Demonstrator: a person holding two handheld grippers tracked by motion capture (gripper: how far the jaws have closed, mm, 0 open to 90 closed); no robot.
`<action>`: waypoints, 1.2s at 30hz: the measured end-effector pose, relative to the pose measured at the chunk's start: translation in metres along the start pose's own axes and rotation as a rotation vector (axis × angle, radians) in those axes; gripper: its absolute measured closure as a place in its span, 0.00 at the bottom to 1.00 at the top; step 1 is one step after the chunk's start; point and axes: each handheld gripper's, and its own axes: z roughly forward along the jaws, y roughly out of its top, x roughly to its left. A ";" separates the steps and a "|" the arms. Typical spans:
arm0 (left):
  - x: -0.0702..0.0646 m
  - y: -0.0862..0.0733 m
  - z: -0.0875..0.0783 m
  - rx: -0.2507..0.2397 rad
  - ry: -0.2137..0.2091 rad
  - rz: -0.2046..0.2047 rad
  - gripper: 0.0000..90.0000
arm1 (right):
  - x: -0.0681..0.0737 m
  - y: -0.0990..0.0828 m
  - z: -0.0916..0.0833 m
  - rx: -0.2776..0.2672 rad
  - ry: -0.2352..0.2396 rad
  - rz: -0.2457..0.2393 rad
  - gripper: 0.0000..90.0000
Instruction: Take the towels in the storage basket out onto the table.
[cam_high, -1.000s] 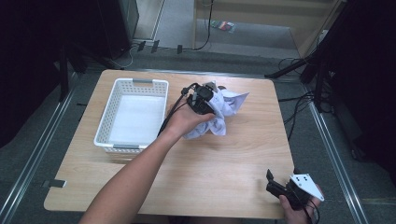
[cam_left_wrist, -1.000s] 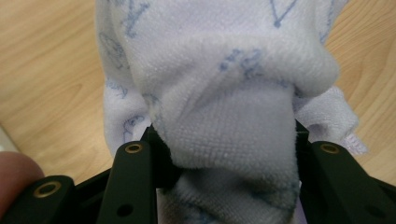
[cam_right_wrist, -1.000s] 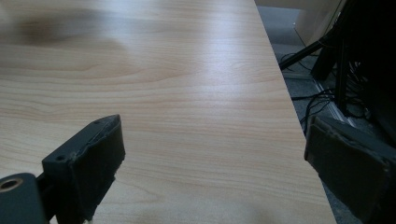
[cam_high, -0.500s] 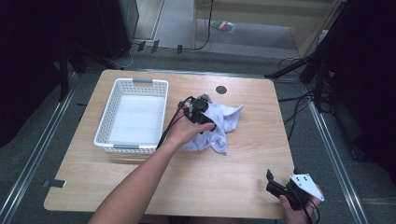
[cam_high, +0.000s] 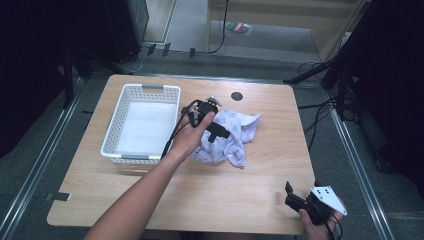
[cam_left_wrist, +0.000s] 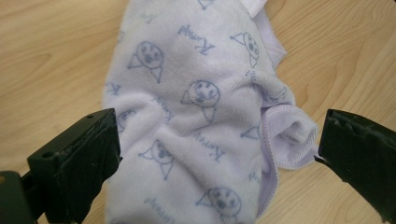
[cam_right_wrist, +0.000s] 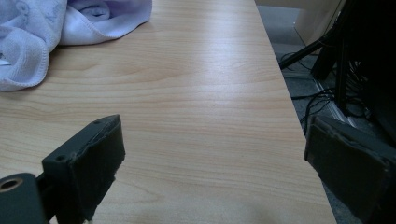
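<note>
A pale lilac cloth (cam_high: 235, 139) printed with small blue cat faces lies crumpled on the wooden table (cam_high: 250, 200), right of the basket. My left gripper (cam_high: 218, 132) hovers just over the cloth's left part, held by a hand reaching in from the bottom left. In the left gripper view the jaws stand wide apart, with the cloth (cam_left_wrist: 196, 126) spread on the table between and below them, held by neither. My right gripper (cam_high: 296, 199) rests open near the table's front right corner. Its own view looks along bare wood, with the cloth (cam_right_wrist: 42, 28) far off at the top left.
A white perforated basket (cam_high: 112, 145) with nothing in it stands on the left half of the table. A small dark round disc (cam_high: 236, 96) sits near the far edge. Beyond the right edge, cables and stand legs (cam_high: 325, 75) lie on the floor.
The left gripper had the cloth bunched up and raised; it has come down toward me, the jaws have opened, and the cloth now lies loose on the table. The right gripper has stayed put.
</note>
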 end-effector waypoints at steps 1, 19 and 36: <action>0.000 0.000 0.000 0.000 0.000 0.000 0.00 | 0.000 0.000 0.000 0.001 0.000 0.002 0.06; 0.033 -0.042 -0.056 -0.123 0.103 -0.020 0.00 | 0.000 0.000 0.000 0.010 -0.001 0.002 0.06; 0.078 -0.104 -0.096 -0.236 0.158 -0.086 0.00 | 0.000 0.000 0.001 0.012 -0.003 0.001 0.06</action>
